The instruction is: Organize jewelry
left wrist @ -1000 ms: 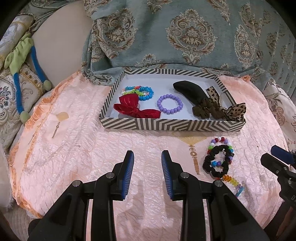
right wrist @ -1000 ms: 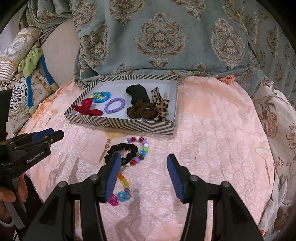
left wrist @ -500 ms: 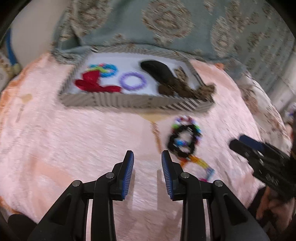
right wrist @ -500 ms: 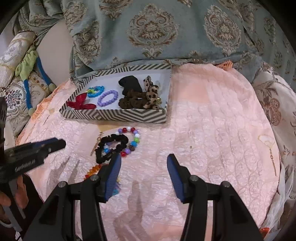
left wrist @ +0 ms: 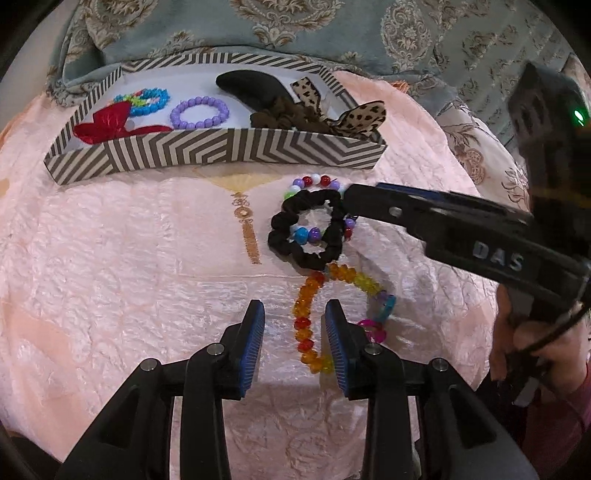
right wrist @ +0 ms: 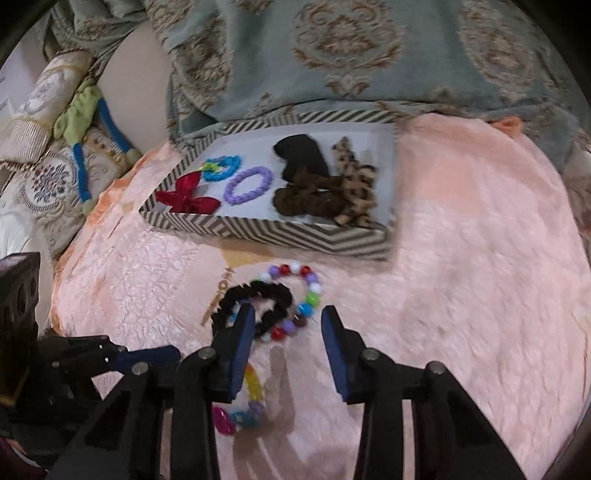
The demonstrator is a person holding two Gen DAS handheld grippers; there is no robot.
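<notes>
A striped tray (left wrist: 221, 153) (right wrist: 280, 232) holds a red bow (left wrist: 107, 125), a blue bracelet (left wrist: 147, 99), a purple bracelet (left wrist: 199, 112), dark scrunchies (left wrist: 284, 114) and a leopard bow (left wrist: 362, 118). On the pink cloth lie a black scrunchie (left wrist: 306, 229) (right wrist: 258, 302), a multicoloured bead bracelet (left wrist: 314, 181) (right wrist: 306, 291) and an orange-yellow bead string (left wrist: 306, 317) (right wrist: 251, 387). My left gripper (left wrist: 294, 332) is open, its fingers either side of the bead string. My right gripper (right wrist: 284, 343) is open over the scrunchie and bead bracelet; it also shows in the left wrist view (left wrist: 424, 218).
A teal patterned blanket (left wrist: 295, 33) lies behind the tray. A green and blue cord toy (right wrist: 81, 122) and patterned cushions (right wrist: 48, 177) lie at the far left. A gold tassel print (left wrist: 247, 229) marks the pink cloth (right wrist: 480, 277).
Both grippers moved in toward the loose jewelry. The left now straddles the bead string; the right has come forward over the scrunchie. Both stayed open.
</notes>
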